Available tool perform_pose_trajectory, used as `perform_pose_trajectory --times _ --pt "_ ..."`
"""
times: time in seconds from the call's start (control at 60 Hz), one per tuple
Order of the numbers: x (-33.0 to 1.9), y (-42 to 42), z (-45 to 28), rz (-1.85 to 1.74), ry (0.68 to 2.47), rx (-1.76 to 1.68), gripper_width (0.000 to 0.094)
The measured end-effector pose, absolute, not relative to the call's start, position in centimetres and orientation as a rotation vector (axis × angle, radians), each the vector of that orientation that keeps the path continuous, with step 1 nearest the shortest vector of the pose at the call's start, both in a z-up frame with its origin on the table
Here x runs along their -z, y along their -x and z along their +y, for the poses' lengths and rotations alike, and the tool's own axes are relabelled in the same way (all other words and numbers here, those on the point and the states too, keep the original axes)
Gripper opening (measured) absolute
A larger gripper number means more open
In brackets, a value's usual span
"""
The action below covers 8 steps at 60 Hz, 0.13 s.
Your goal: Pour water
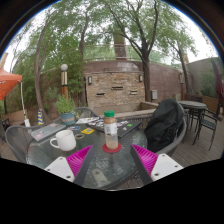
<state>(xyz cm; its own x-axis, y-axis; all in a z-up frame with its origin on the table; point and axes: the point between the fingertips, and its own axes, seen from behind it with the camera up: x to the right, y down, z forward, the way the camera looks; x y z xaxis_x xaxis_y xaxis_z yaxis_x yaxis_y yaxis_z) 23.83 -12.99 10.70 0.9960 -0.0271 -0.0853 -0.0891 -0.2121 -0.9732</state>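
On glass counter [40, 150], outdoors: bottle [110, 131] upright, green cap, just ahead of fingers [112, 157], centred on gap. Fingers wide open, holding nothing. White mug [64, 140] near, left of bottle. Risk: off-centre approach tipping bottle; slip on closing.

Gripper [113, 158] — two white fingers [62, 168], magenta pads [79, 158] (triangular, ridged), matching pair
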Motion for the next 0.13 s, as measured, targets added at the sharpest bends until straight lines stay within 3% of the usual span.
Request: perform_pose_trajectory --times 0.133 --pt "-11.7 -23.6 -18.5 0.11 1.792 -0.078 0.0828"
